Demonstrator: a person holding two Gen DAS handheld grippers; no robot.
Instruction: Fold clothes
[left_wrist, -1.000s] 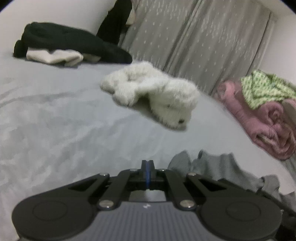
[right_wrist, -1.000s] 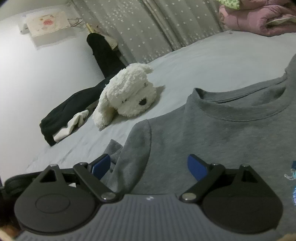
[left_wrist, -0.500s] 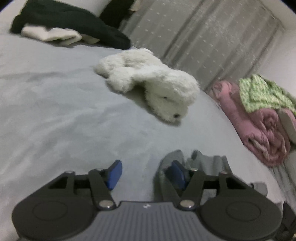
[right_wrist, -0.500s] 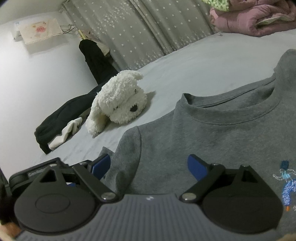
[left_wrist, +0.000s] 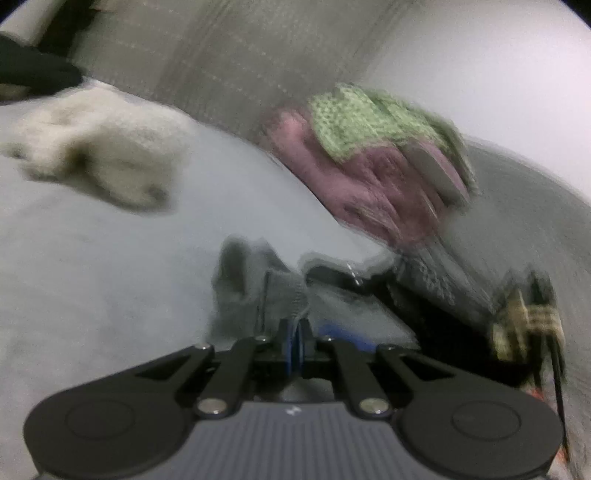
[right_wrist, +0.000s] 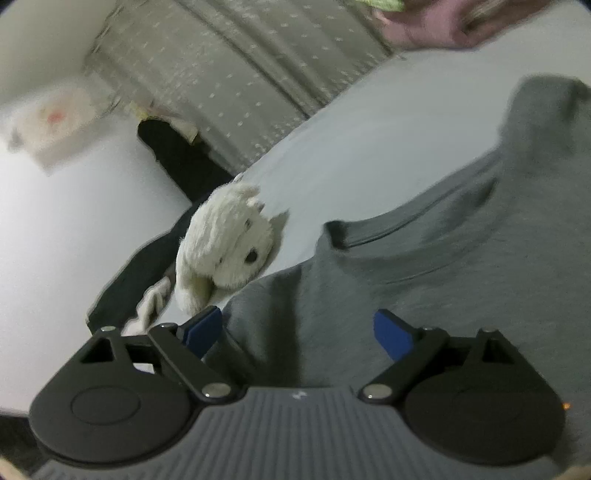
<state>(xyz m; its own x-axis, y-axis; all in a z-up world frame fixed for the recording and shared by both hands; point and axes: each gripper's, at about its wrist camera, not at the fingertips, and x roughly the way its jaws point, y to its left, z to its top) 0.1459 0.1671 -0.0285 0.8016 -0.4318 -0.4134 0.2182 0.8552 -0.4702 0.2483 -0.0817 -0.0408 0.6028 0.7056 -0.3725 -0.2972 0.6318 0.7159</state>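
Note:
A grey sweatshirt lies spread on the pale grey bed, its round collar towards the far side. My right gripper hovers over its shoulder and sleeve seam; the jaws stand wide and are closing slightly, with the cloth beneath them and the blue pads not pressing on it. In the blurred left wrist view my left gripper is shut, and a bunched end of the sweatshirt's sleeve is pinched at its tips.
A white plush dog lies just beyond the sweatshirt, with black and white clothes behind it. A pink blanket with a green checked cloth sits at the bed's far edge by the curtain.
The left gripper opened, swung right towards the grey sleeve end and shut on it. The right gripper rolled and shifted over the sweatshirt's shoulder, jaws still wide.

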